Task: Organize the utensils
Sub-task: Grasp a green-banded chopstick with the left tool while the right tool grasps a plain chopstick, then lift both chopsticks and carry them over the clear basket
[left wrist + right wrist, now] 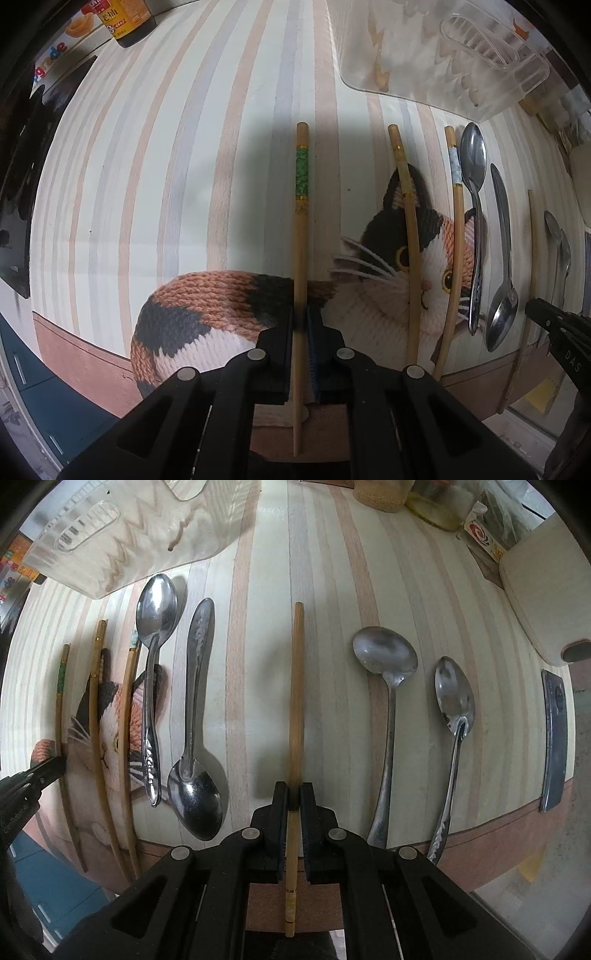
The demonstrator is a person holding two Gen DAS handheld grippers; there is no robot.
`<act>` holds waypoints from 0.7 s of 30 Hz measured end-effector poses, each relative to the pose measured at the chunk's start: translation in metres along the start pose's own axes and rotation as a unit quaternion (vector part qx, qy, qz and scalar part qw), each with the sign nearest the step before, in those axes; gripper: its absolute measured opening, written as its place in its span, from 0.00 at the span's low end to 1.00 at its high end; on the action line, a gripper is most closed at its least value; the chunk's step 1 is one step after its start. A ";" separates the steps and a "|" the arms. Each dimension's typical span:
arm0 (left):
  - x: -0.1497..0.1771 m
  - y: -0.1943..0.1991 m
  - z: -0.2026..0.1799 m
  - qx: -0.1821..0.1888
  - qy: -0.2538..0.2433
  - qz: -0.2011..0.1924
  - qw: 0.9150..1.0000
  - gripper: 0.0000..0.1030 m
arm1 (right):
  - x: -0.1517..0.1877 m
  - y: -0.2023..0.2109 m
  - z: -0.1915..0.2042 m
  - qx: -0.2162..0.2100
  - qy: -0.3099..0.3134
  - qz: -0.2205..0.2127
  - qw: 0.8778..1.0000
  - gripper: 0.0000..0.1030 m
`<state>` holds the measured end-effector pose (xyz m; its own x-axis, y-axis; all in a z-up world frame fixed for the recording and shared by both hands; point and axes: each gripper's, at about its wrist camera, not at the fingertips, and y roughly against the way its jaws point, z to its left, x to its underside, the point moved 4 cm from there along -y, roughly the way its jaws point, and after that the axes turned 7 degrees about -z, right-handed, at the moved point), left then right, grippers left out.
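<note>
Dim, soft light; broad shadow on the tablecloth [221, 166]; heavy fisheye bending, dark vignetted corners; spoons [155, 609] glint.

Both wrist views close above tablecloth [184, 147]

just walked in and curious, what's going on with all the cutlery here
Someone is sorting utensils with two handheld grippers. The left gripper is shut on a green-banded chopstick; the right gripper is shut on a plain chopstick. Spoons and more chopsticks lie in rows near a clear plastic bin.
</note>
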<state>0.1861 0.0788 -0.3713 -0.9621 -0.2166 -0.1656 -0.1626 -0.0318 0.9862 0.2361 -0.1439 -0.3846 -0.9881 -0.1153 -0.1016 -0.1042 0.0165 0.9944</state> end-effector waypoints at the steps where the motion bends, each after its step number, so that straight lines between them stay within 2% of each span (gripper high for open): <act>1: 0.000 0.000 0.000 0.000 -0.002 -0.001 1.000 0.05 | 0.001 0.000 0.000 0.001 0.000 -0.002 1.000 0.07; 3: 0.001 0.002 -0.006 -0.009 -0.001 -0.004 1.000 0.05 | 0.003 0.000 -0.003 -0.002 -0.006 -0.007 1.000 0.06; 8: 0.000 0.033 0.006 -0.026 0.008 -0.045 0.999 0.04 | 0.004 0.017 -0.014 -0.014 -0.021 -0.027 0.999 0.06; 13: -0.019 0.089 0.025 -0.036 0.017 -0.101 0.994 0.04 | -0.011 0.060 -0.016 -0.034 -0.027 -0.071 0.997 0.06; 18: -0.047 0.152 0.037 -0.020 0.035 -0.162 0.986 0.04 | -0.044 0.121 -0.012 -0.075 -0.034 -0.130 0.988 0.06; 21: -0.073 0.189 0.032 0.004 0.039 -0.197 0.980 0.04 | -0.071 0.150 -0.008 -0.109 -0.038 -0.154 0.981 0.06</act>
<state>0.2181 0.1197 -0.1728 -0.8049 -0.2640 -0.5315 -0.5194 -0.1197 0.8461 0.2915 -0.1409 -0.2279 -0.9196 -0.0066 -0.3927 -0.3816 -0.2216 0.8974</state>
